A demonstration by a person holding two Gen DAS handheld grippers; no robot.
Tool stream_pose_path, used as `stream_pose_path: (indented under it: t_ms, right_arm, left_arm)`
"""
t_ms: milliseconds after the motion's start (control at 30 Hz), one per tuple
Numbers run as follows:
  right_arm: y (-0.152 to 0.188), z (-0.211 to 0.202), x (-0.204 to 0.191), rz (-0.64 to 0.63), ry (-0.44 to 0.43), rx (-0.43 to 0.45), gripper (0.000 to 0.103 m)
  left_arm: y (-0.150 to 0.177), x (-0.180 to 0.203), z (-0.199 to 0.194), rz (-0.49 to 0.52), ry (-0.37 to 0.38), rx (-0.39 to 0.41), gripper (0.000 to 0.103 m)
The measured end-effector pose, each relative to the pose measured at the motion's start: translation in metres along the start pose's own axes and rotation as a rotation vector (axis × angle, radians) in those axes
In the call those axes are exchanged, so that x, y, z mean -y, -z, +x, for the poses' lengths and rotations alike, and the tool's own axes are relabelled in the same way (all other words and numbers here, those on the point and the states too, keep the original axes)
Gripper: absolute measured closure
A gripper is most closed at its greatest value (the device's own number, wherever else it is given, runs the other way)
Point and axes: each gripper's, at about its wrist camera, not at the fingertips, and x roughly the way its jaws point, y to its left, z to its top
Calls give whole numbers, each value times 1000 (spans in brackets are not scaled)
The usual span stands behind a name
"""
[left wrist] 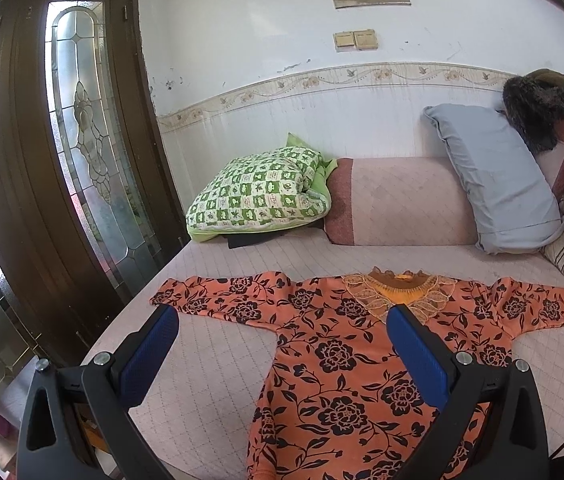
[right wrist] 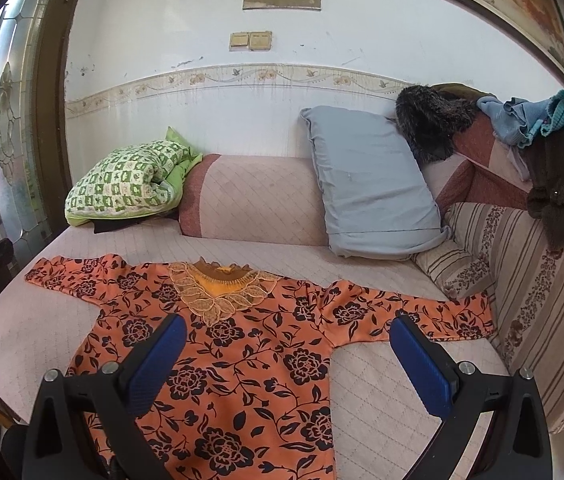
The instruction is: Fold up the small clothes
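Orange floral top [left wrist: 345, 372] lies flat, face up, sleeves outspread, on the quilted bed [left wrist: 218, 360]. Judged light, limp, possibly slippery; pinch at sleeve cuffs. Left gripper [left wrist: 282, 320] and right gripper [right wrist: 287, 330] hover above it, jaws apart, empty.

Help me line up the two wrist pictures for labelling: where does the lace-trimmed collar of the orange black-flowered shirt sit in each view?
Left wrist: the lace-trimmed collar sits right of centre, just above the left gripper's right-hand blue finger pad.
Right wrist: the collar sits left of centre, above the right gripper's left-hand blue finger pad.
Shared landmark: the grey-blue pillow against the wall.
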Motion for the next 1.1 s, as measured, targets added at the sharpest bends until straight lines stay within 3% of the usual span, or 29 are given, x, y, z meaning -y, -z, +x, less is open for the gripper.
stream_pose_path:
  t_ms: [533, 700, 767, 833, 900, 967, 1100]
  right_arm:
    - [1, 26, 10, 2, 23, -32, 0]
    - [8, 59, 31, 52, 19, -76, 0]
    - [17, 89, 54, 125, 6, -126, 0]
    - [32, 125, 90, 252, -6, -176, 0]
    - [52, 164, 134, 378, 38, -214, 0]
    - [71, 199, 180, 491, 61, -262, 1]
    - [107, 242, 289, 810, 112, -279, 8]
  left_arm:
    - [3, 24, 20, 36, 25, -23, 0]
    - [6, 39, 51, 40, 95, -66, 0]
    - [14, 49, 77, 35, 146, -109, 0]
    - [27, 61, 115, 23, 197, -192, 0]
    - [44, 74, 159, 2, 251, -299, 0]
    - [63, 87, 198, -8, 239, -381, 0]
    - [84, 103, 236, -26, 211, -380, 0]
